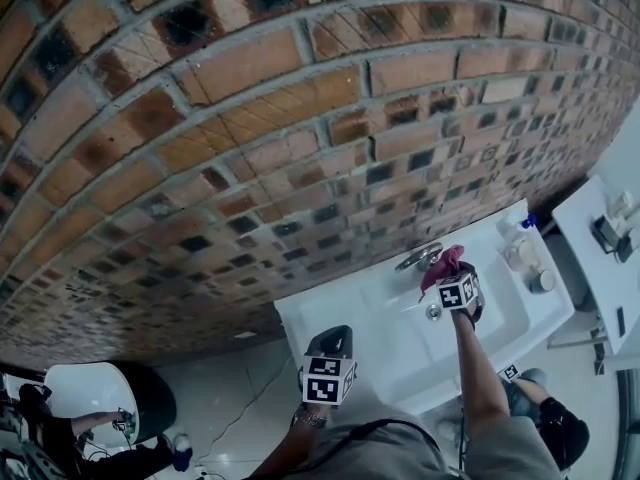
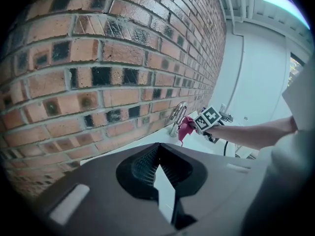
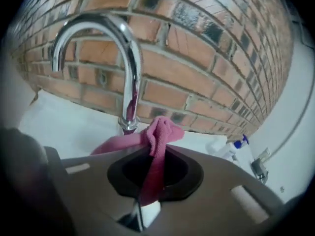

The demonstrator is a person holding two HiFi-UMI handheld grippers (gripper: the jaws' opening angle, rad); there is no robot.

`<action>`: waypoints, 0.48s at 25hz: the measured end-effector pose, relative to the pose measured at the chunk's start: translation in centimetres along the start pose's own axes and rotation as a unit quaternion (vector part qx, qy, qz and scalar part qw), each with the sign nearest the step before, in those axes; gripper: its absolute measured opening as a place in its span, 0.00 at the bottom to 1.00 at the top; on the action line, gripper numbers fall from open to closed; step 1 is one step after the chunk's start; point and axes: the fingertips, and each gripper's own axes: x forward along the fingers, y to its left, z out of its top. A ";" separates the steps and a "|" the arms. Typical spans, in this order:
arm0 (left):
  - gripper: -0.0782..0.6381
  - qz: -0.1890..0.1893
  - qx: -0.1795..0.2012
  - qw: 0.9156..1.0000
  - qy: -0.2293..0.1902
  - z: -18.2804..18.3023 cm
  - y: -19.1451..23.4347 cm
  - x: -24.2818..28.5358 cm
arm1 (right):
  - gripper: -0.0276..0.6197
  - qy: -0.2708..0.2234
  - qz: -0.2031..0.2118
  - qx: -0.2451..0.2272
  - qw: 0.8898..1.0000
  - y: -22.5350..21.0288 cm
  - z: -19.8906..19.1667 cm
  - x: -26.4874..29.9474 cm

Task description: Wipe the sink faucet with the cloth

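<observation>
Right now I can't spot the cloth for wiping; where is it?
The pink cloth is pinched in the jaws of the right gripper, bunched beside the base of the faucet over the white sink, by the brick wall.

Cool, even indoor light, fairly bright, no hard shadows. Long white ceiling lamp (image 2: 284, 0) glows top right in the left gripper view. Strong fisheye bends the red-brown brick wall (image 1: 250, 118) everywhere; both gripper views have dark vignetted corners. Curved chrome faucet (image 3: 129, 58) carries soft glare streaks.
</observation>
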 end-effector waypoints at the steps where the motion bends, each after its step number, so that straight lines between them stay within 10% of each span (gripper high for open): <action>1: 0.13 -0.001 0.001 1.000 -0.001 0.0 -0.1 0.0 | 0.09 0.007 0.006 -0.012 1.000 0.5 -0.3 0.2; 6: 0.13 -0.006 0.001 1.000 0.003 -0.2 -0.2 0.4 | 0.09 -0.002 0.049 0.124 0.991 1.4 0.4 0.5; 9: 0.13 -0.013 -0.001 1.000 0.004 -0.1 -0.6 0.4 | 0.09 -0.073 0.166 0.315 0.931 1.6 4.5 -1.3; 12: 0.13 -0.019 -0.004 1.000 0.001 0.0 -0.8 0.4 | 0.08 -0.148 0.228 0.379 0.885 0.2 6.9 -2.6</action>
